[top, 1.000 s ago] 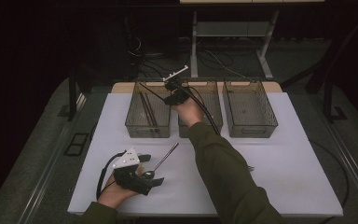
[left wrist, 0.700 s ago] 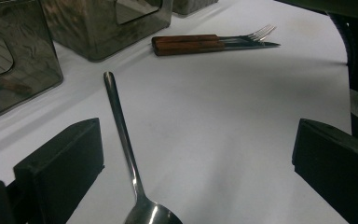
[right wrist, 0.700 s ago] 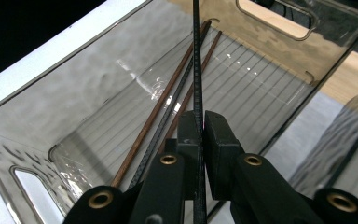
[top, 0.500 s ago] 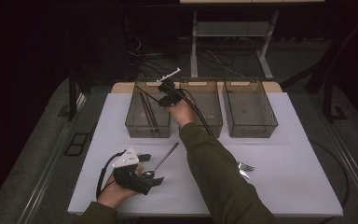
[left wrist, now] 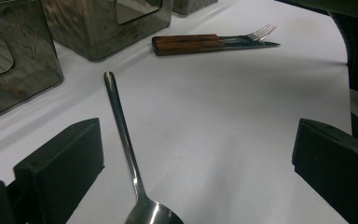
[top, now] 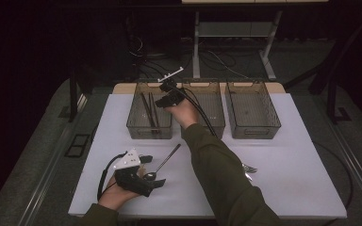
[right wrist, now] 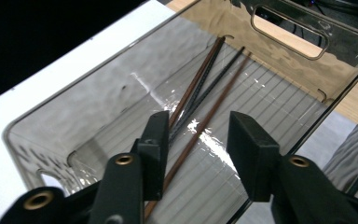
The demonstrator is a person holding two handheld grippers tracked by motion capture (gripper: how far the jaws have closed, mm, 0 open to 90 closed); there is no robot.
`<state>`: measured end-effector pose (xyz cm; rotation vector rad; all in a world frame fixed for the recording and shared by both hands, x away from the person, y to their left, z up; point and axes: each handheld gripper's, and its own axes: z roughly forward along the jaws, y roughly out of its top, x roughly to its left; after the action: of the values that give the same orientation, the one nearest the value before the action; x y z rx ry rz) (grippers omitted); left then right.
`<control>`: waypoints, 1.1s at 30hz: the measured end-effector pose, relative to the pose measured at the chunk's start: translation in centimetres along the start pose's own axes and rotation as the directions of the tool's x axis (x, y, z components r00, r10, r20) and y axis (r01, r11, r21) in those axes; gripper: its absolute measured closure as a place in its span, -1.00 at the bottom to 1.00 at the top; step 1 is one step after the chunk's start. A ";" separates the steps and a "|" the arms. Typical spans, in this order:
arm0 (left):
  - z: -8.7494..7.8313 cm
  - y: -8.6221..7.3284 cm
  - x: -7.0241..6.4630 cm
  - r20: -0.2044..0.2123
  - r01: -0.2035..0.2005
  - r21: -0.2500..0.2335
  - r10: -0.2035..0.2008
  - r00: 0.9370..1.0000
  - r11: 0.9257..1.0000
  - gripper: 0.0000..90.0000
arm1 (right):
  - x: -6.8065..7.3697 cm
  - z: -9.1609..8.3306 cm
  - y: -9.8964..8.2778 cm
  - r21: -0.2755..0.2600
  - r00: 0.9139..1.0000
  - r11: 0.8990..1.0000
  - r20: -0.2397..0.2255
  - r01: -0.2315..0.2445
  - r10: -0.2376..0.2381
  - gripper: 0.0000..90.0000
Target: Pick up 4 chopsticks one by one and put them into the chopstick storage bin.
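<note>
The right arm, in an olive sleeve, reaches up the tabletop toward 12 o'clock, its hand holding the right claw (top: 168, 96) over the near right rim of the leftmost clear smoked plastic bin (top: 136, 123). Its jaws have just been opening and now stand apart above the bin floor, pressing on nothing; below them lie the thin dark and brown chopsticks (right wrist: 200, 100), side by side and angled along the ribbed bottom (one brown stick runs between the jaws in the right claw's view).

The left hand rests low at about 7 o'clock, gripping the left claw (top: 147, 178), whose jaws are wide apart on the white tabletop (top: 292, 155). A long-handled steel spoon (left wrist: 128, 154) lies between them, touched by neither, its bowl nearest the hand and its handle pointing toward 1 o'clock. Farther off lies wooden-handled cutlery, a fork and a knife (left wrist: 212, 43), side by side.

Two more clear bins (top: 252, 110) stand at 12 and 1 o'clock. The room behind is dark, with desk legs and cables on the floor.
</note>
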<state>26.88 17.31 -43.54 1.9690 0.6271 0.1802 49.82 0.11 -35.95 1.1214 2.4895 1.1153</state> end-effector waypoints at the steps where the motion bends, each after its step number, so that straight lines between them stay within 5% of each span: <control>1: 0.0 0.0 0.0 0.000 -0.001 0.000 0.001 1.000 1.000 -0.98 | 0.0 -0.2 0.0 -0.002 1.000 1.000 -0.007 -0.004 0.004 0.24; 15: 0.1 0.0 0.0 -0.002 -0.001 0.005 0.001 1.000 1.000 -0.98 | -0.5 -3.4 -1.1 -0.083 0.996 0.996 -0.075 0.032 -0.038 -0.10; 33: 0.2 -0.2 0.0 -0.012 -0.003 0.011 0.003 1.000 1.000 -0.98 | -2.1 -8.9 -6.0 -0.148 0.985 0.987 -0.152 0.062 -0.085 -0.51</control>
<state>26.88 17.16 -43.80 1.9808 0.6339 0.1905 43.93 -8.89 -34.22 0.9281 2.4953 1.3858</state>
